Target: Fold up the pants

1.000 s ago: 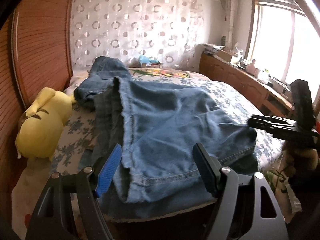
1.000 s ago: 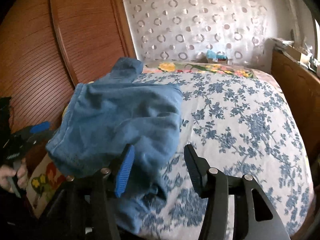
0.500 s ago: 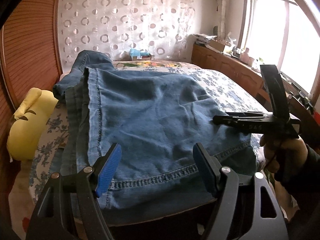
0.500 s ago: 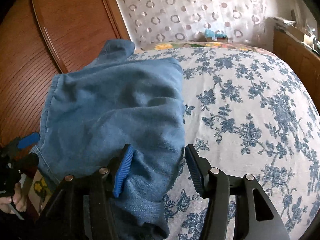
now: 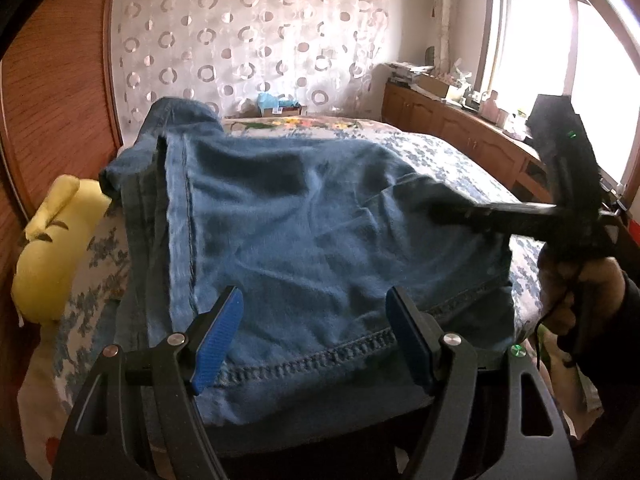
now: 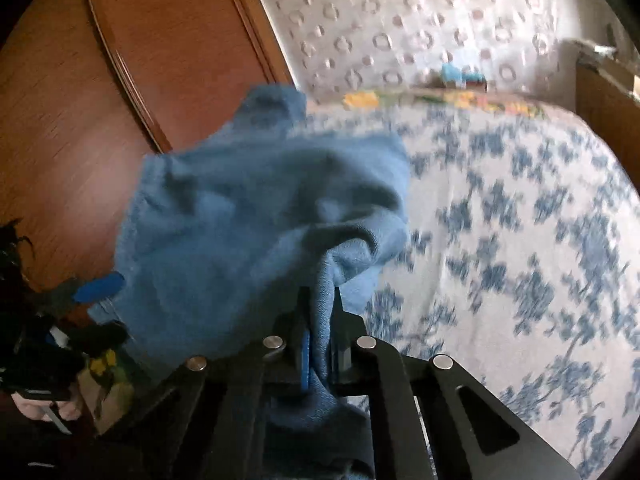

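Blue jeans (image 5: 304,232) lie folded on the bed, with the stitched hem nearest me. My left gripper (image 5: 314,332) stands open at that hem; the denim lies between its blue pads, which do not press on it. In the right wrist view my right gripper (image 6: 320,320) is shut on a pinched fold at the right edge of the jeans (image 6: 248,216), and the cloth bunches upward between its fingers. The right gripper (image 5: 444,210) also shows in the left wrist view, held by a hand and reaching onto the denim from the right.
A yellow plush toy (image 5: 52,240) sits at the left bed edge against a wooden panel (image 5: 52,80). The blue floral sheet (image 6: 520,240) spreads to the right. A low wooden cabinet (image 5: 460,132) with clutter runs under the window.
My right gripper has closed from open onto the right edge of the jeans, which now bunches up between its fingers. The left gripper stays open at the hem.
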